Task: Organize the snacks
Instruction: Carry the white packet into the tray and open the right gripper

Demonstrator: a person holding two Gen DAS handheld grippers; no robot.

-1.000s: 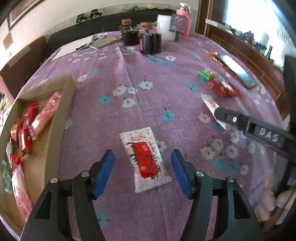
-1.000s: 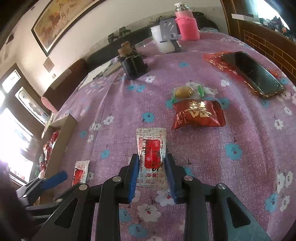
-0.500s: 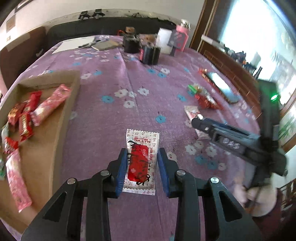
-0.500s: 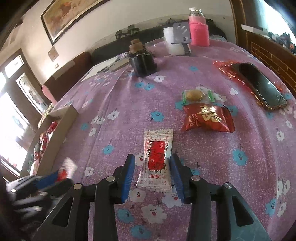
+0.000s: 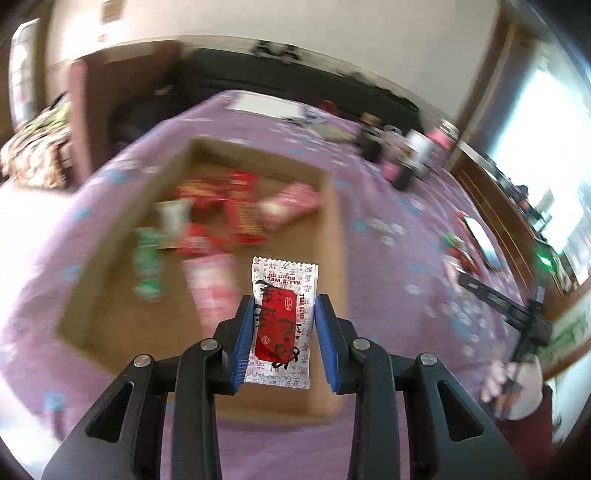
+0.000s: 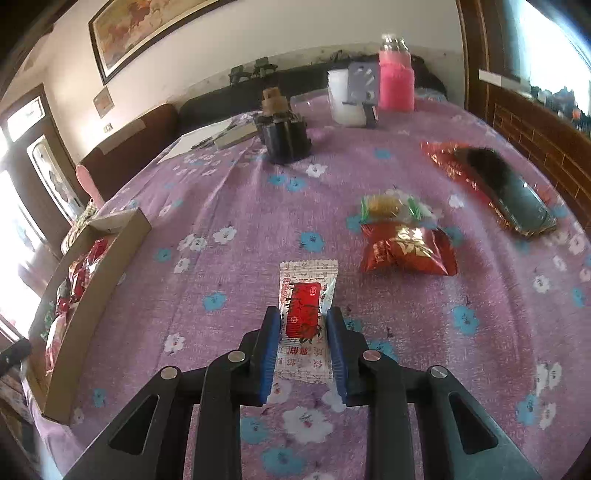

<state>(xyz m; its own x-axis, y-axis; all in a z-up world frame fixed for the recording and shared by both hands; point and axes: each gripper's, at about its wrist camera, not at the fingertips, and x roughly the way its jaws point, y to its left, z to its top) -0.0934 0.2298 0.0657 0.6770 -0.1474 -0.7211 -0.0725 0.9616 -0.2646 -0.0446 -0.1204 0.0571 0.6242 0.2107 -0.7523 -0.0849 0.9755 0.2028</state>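
A purple flowered cloth covers the tabletop; a framed painting hangs on the wall behind. The left gripper clamps one white-and-red packet above the cardboard box. The right gripper pinches a second packet above the cloth, near one red pouch, one green-ended candy and one phone.

bare box floor near front wall, snack pile crowding far half

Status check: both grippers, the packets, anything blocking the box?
Left gripper shut on white-red packet, over cardboard box. Right gripper shut on second white-red packet. Nothing visibly blocking.
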